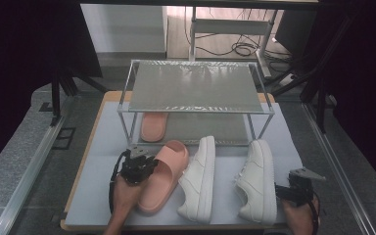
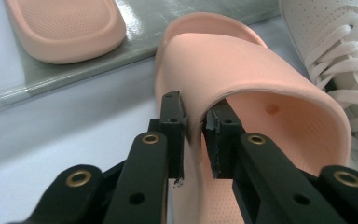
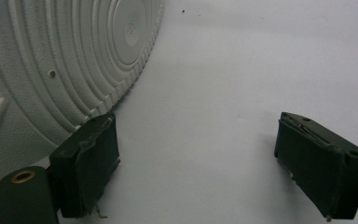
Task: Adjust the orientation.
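Observation:
A pink slide sandal (image 1: 164,176) lies on the white mat, toe toward the rack. My left gripper (image 1: 149,164) is at its left side, and in the left gripper view the jaws (image 2: 195,126) are shut on the edge of the slide's strap (image 2: 261,74). A matching pink slide (image 1: 153,126) rests on the rack's lower shelf (image 2: 65,28). Two white sneakers (image 1: 199,178) (image 1: 257,181) lie to the right. My right gripper (image 1: 289,191) sits open beside the right sneaker, whose ribbed sole (image 3: 51,60) is just left of the open jaws (image 3: 200,163).
A two-shelf metal rack (image 1: 194,87) stands at the back of the mat, its top shelf bare. The laces of the nearer white sneaker (image 2: 335,42) lie close to the held slide. Bare white mat (image 3: 242,70) stretches ahead of the right gripper.

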Action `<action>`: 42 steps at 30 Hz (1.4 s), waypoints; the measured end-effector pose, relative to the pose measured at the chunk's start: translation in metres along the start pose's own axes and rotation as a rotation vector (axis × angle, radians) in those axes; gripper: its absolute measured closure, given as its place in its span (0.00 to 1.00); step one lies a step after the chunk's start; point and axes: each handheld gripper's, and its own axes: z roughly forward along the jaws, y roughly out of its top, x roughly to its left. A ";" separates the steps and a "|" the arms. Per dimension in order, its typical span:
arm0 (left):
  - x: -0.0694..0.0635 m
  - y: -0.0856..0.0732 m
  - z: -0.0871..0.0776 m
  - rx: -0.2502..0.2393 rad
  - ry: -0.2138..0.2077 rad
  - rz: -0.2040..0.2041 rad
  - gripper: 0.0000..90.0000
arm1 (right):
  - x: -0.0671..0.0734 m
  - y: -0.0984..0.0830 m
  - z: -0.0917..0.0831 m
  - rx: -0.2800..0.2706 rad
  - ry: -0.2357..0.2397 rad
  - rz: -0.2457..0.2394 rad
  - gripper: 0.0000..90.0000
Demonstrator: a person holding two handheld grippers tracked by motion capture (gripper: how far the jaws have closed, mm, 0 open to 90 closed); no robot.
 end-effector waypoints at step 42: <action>0.005 0.060 0.034 -0.140 0.118 -0.079 0.87 | 0.000 0.000 0.000 -0.001 0.000 -0.003 0.15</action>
